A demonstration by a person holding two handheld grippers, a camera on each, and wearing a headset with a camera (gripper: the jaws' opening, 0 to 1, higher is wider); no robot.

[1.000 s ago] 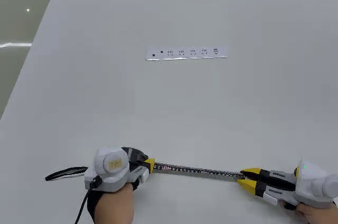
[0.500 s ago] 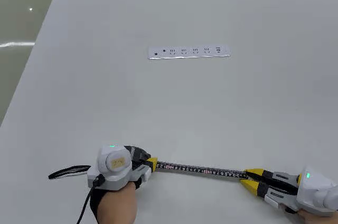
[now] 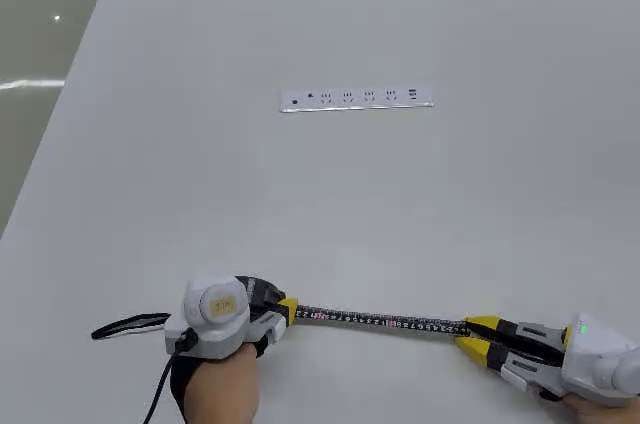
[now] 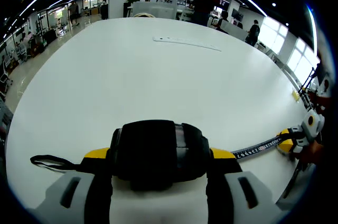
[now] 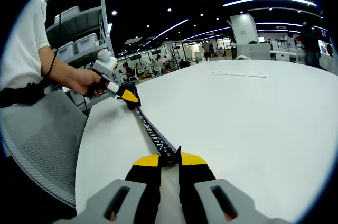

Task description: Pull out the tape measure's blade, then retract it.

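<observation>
Clamping the black, rounded tape measure case (image 4: 158, 150) in my left gripper (image 3: 279, 312) at the near left of the white table (image 3: 300, 194), I pinch its numbered black blade (image 3: 380, 321), stretched rightward, between my right gripper (image 3: 468, 335) jaws. The pull-out looks done; retraction is left.

I see a white power strip (image 3: 356, 98) lying flat toward the far edge of the white desk (image 3: 200, 194), well clear of its left edge, and a grey mesh chair (image 5: 37, 145) just off its near edge.
</observation>
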